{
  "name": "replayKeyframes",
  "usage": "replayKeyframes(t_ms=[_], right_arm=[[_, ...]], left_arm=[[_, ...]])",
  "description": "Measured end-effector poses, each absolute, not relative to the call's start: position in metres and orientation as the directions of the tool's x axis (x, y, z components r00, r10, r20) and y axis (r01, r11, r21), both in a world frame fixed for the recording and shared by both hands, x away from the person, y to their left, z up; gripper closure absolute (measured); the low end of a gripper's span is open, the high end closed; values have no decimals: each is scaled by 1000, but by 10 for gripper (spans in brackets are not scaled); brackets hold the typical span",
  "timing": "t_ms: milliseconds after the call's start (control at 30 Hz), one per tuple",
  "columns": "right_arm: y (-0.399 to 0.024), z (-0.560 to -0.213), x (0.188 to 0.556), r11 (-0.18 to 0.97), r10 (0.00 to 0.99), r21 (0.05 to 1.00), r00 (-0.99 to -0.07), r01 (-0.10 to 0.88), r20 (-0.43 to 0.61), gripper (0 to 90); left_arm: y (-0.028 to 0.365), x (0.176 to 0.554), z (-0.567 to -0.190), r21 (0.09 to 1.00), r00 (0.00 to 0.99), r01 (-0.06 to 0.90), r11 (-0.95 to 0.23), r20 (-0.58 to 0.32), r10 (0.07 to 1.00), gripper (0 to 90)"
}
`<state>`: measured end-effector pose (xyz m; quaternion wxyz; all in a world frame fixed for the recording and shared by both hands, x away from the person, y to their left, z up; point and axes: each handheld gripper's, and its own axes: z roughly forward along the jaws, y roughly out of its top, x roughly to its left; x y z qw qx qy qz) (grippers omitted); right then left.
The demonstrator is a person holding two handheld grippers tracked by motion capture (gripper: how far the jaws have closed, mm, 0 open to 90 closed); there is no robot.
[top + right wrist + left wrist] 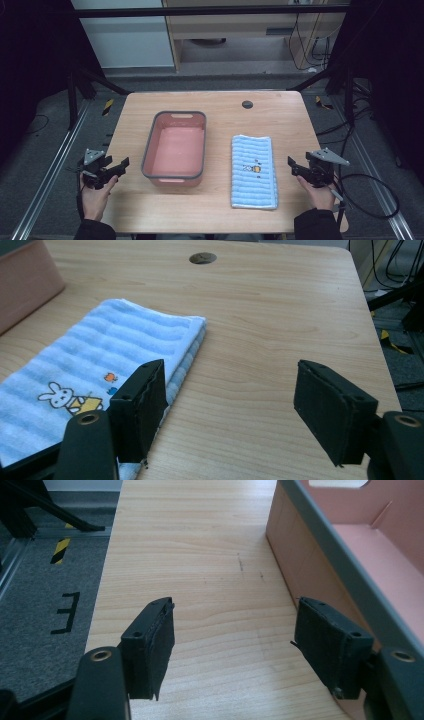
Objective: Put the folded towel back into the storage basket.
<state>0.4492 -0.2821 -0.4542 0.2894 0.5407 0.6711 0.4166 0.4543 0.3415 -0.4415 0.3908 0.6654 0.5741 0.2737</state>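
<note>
A pink basin with a grey rim [175,150] sits empty at the table's middle; its grey-edged wall [350,575] runs along the right of the left gripper view. To its right lies a folded blue striped towel [253,170] with a small rabbit picture, also seen in the right gripper view [95,365]. My left gripper [120,167] hovers at the table's left edge, open, jaws apart with bare wood between them [235,650]. My right gripper [292,167] is held near the right edge beside the towel, open and holding nothing [230,415].
The wooden table [220,105] has a dark round grommet [247,104] at the back. Metal frame rails [60,155] and cables [370,195] lie on the grey floor at both sides. A cabinet [225,30] stands behind the table.
</note>
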Motion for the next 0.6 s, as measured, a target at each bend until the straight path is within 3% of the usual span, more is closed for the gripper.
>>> replayKeyframes(t_ms=[600], right_arm=[[-272,-438,445,97,954,897,-298,431,40,265]], left_arm=[[320,442,-410,884,256,460,-79,-47,966,311]])
